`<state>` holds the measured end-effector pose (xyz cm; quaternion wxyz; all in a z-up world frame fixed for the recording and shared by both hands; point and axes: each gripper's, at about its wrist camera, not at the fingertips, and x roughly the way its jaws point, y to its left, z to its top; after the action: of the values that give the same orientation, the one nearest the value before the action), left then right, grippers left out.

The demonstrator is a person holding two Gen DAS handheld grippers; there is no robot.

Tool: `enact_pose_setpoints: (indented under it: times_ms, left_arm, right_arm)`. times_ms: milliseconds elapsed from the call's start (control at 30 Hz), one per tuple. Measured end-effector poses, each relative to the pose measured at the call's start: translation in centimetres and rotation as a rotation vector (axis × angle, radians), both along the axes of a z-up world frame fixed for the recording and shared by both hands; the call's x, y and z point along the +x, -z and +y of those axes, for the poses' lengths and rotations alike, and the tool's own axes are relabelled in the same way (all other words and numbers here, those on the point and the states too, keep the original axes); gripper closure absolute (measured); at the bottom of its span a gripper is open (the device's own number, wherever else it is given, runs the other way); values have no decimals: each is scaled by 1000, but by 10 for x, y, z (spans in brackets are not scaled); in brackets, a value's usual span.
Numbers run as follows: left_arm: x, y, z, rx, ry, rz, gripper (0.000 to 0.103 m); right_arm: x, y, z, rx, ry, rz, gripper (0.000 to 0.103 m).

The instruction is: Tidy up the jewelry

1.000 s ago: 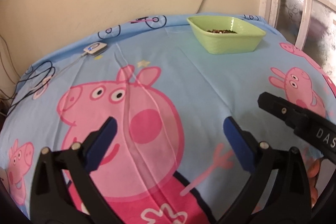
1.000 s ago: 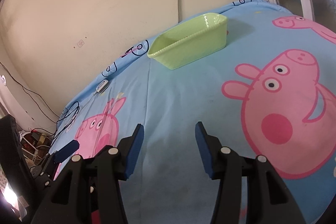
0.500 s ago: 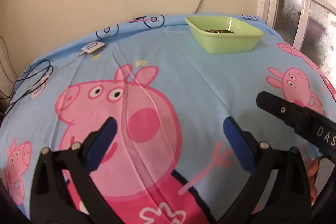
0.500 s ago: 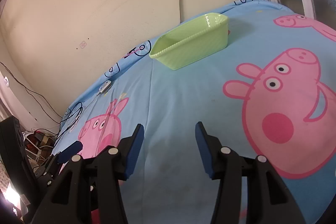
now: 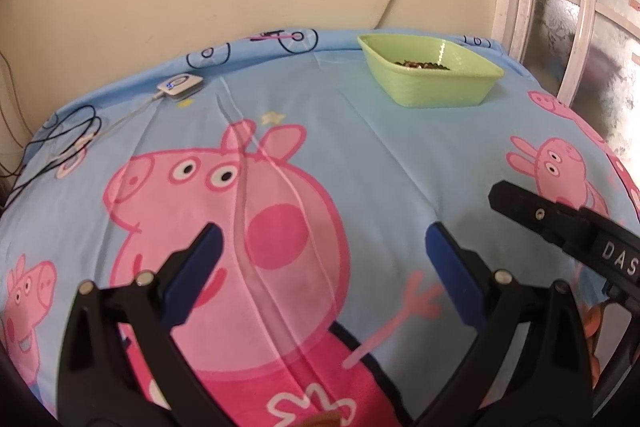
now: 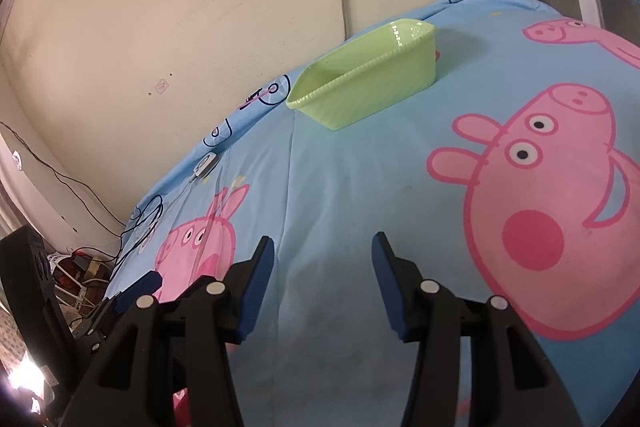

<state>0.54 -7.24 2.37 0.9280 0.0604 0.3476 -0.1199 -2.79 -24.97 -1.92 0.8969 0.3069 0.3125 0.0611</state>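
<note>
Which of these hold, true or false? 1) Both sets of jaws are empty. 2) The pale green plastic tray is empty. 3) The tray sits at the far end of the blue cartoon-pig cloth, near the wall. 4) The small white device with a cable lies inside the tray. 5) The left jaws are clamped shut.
1) True: nothing sits between the jaws of the left gripper or the right gripper.
2) False: the pale green plastic tray holds small dark pieces.
3) True: it stands on the blue cartoon-pig cloth by the wall.
4) False: the small white device lies on the cloth, left of the tray.
5) False: they stand wide apart.
</note>
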Motion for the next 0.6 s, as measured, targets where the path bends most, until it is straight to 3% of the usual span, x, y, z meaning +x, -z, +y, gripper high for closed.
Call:
enact_pose_setpoints:
  times_ms: [200,367,600]
  left_arm:
    - [-2,0,-2,-5,12,0,6]
    - [4,7,0,-13,15,76,6]
    - [4,8,1,-3,-4,77,6]
  right_arm:
    - [-1,2,-2,23,11,10,74]
    - [-1,1,2,7,10,11,74]
    - [-3,0,4,-6,15,3,74]
